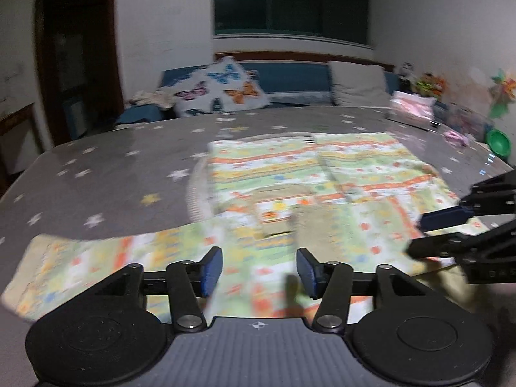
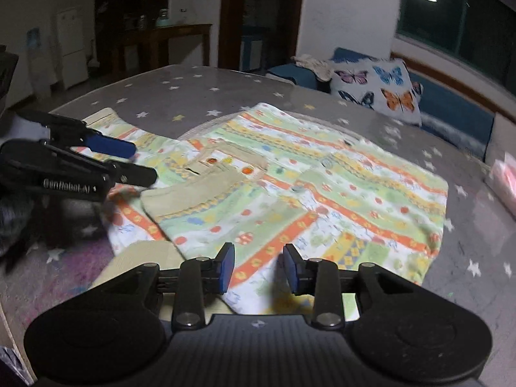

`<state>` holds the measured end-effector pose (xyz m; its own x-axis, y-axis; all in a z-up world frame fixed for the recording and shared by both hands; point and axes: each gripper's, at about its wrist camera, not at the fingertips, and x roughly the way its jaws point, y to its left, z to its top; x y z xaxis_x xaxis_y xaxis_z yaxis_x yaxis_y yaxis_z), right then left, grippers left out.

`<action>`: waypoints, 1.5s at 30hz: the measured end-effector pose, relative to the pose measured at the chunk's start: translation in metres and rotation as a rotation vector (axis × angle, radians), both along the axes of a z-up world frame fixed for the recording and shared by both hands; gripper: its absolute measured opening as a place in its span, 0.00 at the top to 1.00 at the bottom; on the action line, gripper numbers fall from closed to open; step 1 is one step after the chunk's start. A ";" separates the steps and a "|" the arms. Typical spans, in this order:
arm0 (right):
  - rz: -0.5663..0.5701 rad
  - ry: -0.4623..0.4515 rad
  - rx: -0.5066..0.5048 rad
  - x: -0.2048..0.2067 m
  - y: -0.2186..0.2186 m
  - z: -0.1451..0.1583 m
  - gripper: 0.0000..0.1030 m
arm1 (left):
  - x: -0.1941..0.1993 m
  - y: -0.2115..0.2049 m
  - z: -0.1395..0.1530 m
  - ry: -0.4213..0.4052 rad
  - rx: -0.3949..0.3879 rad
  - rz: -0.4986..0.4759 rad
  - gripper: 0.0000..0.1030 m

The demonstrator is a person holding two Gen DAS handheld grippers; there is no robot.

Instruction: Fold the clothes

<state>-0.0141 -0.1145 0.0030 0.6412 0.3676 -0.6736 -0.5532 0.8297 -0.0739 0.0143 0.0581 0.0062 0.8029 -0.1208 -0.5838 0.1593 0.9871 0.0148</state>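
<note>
A child's top (image 1: 290,187) with green, orange and yellow bands lies spread on the grey star-patterned table (image 1: 96,167). It also shows in the right wrist view (image 2: 306,193), with its beige collar and placket near the left side. My left gripper (image 1: 259,269) is open and empty just above the near edge of the garment; it also shows in the right wrist view (image 2: 129,161). My right gripper (image 2: 258,269) is open and empty above the garment's near hem; in the left wrist view it (image 1: 419,235) sits over the garment's right edge.
A butterfly-print cushion (image 2: 377,87) and a blue sofa (image 2: 451,109) stand behind the table. A pink pack (image 1: 412,106) and a green bowl (image 1: 499,143) sit at the table's far right. A dark doorway (image 2: 258,16) lies beyond.
</note>
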 end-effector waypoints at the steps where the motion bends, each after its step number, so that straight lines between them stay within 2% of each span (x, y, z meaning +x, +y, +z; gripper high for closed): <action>1: 0.010 -0.010 -0.006 -0.002 0.003 0.001 0.64 | -0.002 0.008 0.000 0.000 0.000 0.026 0.43; 9: 0.061 -0.010 -0.006 0.000 0.033 -0.008 0.62 | -0.013 0.073 0.000 0.012 -0.016 0.261 0.42; 14: 0.081 -0.026 0.002 -0.002 0.040 -0.003 0.61 | -0.021 0.106 0.001 0.008 -0.020 0.378 0.41; 20: 0.089 -0.007 -0.006 -0.001 0.047 -0.010 0.61 | -0.025 0.140 -0.003 0.013 -0.035 0.517 0.40; 25: 0.087 -0.008 0.007 -0.002 0.045 -0.005 0.61 | -0.022 0.156 -0.008 0.021 -0.033 0.571 0.40; 31: 0.083 -0.008 0.018 -0.004 0.042 -0.002 0.60 | -0.012 0.163 -0.009 0.024 -0.062 0.582 0.42; 34: 0.071 -0.008 0.033 -0.004 0.039 0.000 0.61 | -0.009 0.165 -0.009 0.016 -0.064 0.583 0.54; 36: 0.062 -0.008 0.046 -0.004 0.036 0.001 0.60 | -0.008 0.167 -0.009 0.009 -0.068 0.579 0.74; 38: 0.053 -0.006 0.059 -0.005 0.033 0.003 0.60 | -0.007 0.168 -0.009 0.008 -0.087 0.568 0.87; 41: 0.040 -0.003 0.078 -0.006 0.028 0.005 0.60 | -0.008 0.164 -0.004 -0.015 -0.098 0.544 0.91; 45: 0.016 -0.009 0.104 -0.009 0.020 0.010 0.61 | -0.008 0.147 0.019 -0.080 -0.128 0.495 0.92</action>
<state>-0.0231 -0.0944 0.0127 0.6408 0.4453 -0.6253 -0.5662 0.8243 0.0068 0.0059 0.2050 0.0250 0.8232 0.2188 -0.5239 -0.3244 0.9386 -0.1178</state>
